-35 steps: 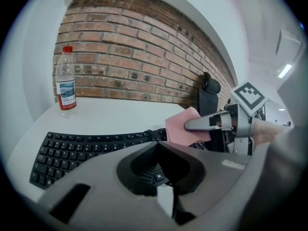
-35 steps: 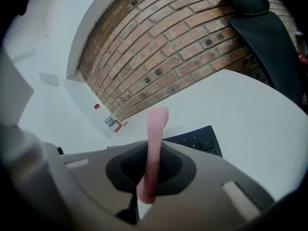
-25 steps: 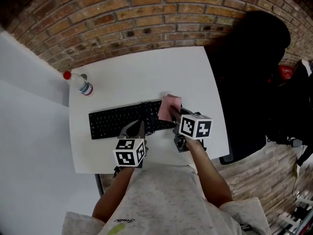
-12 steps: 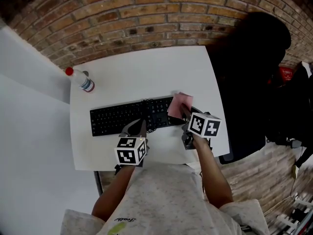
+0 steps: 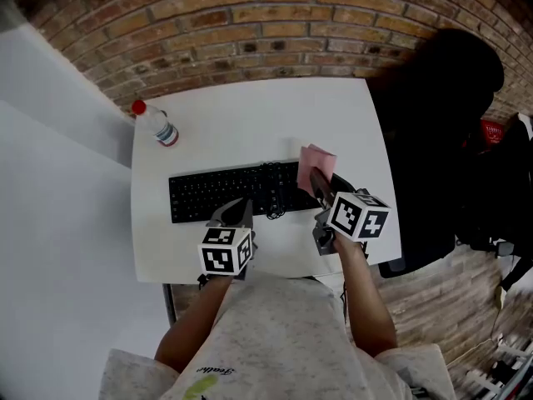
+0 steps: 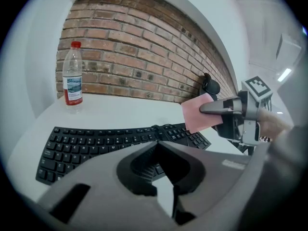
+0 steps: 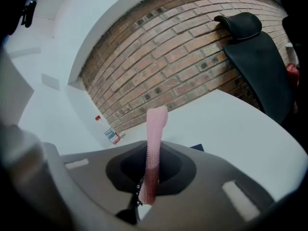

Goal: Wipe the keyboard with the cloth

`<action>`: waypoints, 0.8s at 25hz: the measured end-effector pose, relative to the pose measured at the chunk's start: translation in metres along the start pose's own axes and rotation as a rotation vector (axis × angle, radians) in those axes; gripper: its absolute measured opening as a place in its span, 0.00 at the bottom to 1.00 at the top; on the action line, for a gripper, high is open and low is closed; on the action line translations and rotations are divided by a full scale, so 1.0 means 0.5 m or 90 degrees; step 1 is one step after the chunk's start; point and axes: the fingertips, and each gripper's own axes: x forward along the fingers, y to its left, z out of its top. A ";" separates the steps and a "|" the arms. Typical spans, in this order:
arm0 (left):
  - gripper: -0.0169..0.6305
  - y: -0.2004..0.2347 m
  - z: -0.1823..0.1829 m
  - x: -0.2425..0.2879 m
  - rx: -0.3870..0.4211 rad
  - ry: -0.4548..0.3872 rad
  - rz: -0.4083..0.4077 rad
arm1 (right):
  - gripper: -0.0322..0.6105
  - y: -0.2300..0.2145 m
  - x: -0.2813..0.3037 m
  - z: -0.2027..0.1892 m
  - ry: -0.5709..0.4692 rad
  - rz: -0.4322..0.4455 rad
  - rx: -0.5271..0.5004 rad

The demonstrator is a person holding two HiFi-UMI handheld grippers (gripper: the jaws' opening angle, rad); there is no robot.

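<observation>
A black keyboard (image 5: 225,195) (image 6: 106,141) lies across the white table (image 5: 250,115). My right gripper (image 5: 320,182) (image 7: 147,196) is shut on a pink cloth (image 5: 316,163) (image 7: 155,138), which it holds on edge over the keyboard's right end. In the left gripper view the cloth (image 6: 198,112) hangs just above the right-hand keys; I cannot tell whether it touches them. My left gripper (image 5: 236,213) (image 6: 166,177) sits at the keyboard's near edge, around its middle, its jaws shut with nothing between them.
A clear water bottle with a red cap (image 5: 156,123) (image 6: 73,76) stands at the table's far left. A black chair with a dark jacket (image 5: 441,132) is close to the table's right edge. A brick wall runs behind the table.
My right gripper has carried the cloth a little rightward along the keyboard toward its right end. The left gripper has stayed at the keyboard's near edge. The head view has shifted slightly.
</observation>
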 end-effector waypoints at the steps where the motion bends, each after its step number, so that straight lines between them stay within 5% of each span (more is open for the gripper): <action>1: 0.01 0.008 -0.001 -0.005 -0.001 0.000 0.000 | 0.08 0.016 0.003 0.003 -0.003 0.005 -0.005; 20: 0.01 0.238 -0.030 -0.139 -0.035 -0.010 0.047 | 0.08 0.325 0.144 -0.109 0.052 0.112 -0.042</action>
